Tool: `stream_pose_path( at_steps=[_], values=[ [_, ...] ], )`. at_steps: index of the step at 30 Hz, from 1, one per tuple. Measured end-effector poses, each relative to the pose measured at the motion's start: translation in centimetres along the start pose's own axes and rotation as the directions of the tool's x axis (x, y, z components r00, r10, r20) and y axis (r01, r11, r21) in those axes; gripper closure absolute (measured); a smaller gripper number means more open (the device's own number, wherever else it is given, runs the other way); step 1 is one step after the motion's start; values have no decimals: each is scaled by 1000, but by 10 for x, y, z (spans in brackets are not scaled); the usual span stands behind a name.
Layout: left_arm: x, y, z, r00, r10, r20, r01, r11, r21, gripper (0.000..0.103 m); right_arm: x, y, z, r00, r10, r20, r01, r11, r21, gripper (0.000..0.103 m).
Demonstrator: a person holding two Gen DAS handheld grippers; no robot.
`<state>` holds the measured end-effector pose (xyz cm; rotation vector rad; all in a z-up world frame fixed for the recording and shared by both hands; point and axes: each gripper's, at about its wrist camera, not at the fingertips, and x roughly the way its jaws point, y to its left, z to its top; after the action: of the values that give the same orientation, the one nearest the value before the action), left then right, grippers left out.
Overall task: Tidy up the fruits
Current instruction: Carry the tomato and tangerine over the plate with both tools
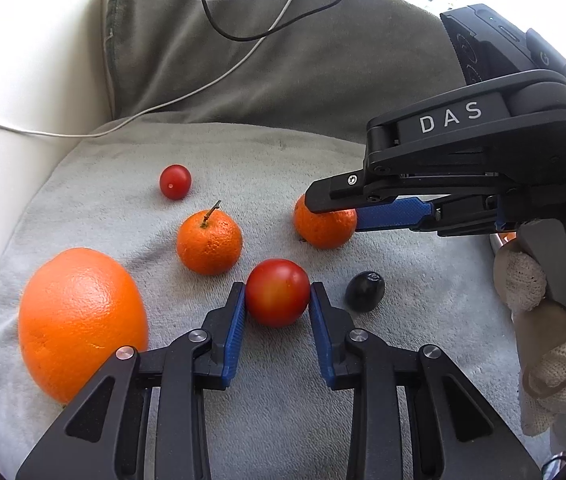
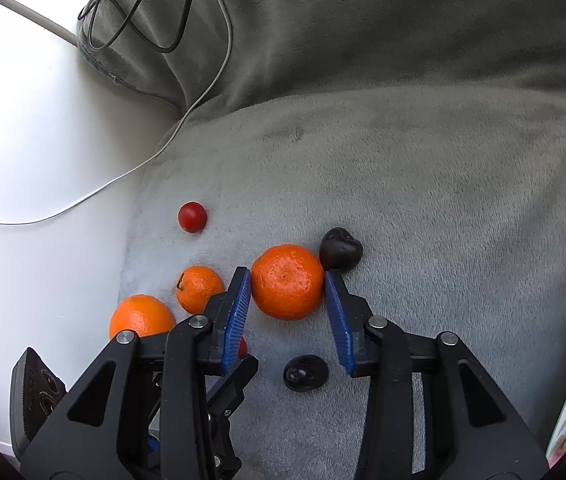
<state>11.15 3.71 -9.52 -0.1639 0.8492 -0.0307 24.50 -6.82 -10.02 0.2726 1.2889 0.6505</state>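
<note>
- Fruits on a grey cushion (image 1: 243, 152), placed relative to the large orange (image 1: 81, 322):
- Stemmed mandarin (image 1: 209, 242): just beyond it.
- Second mandarin (image 2: 287, 282): farther right, pinched between the right gripper (image 2: 288, 294) pads.
- Large tomato (image 1: 277, 298): beside it, clamped by the left gripper (image 1: 277, 312).
- Small tomato (image 1: 175, 182), dark fruits (image 1: 364, 291): loose.
- Risk: both grips sit at the fingertips, so round fruit may squirt out and roll; the soft tomato may bruise.

Black linkage gripper (image 1: 277, 300) with ribbed blue pads, silver rivets, white "DAS" lettering; knitted beige glove (image 1: 551, 320).
</note>
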Motion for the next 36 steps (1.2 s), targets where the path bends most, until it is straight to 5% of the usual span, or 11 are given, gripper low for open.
stream_pose_path(
  at_steps=[16, 36],
  values=[
    [-21, -7, -3, 999, -23, 30, 23, 1000, -3, 73, -37, 6, -16, 998, 54, 29, -53, 998, -41, 64],
    [-55, -50, 3, 989, -108, 99, 103, 993, 55, 73, -130, -22, -41, 979, 44, 198, -33, 998, -59, 64]
  ],
)
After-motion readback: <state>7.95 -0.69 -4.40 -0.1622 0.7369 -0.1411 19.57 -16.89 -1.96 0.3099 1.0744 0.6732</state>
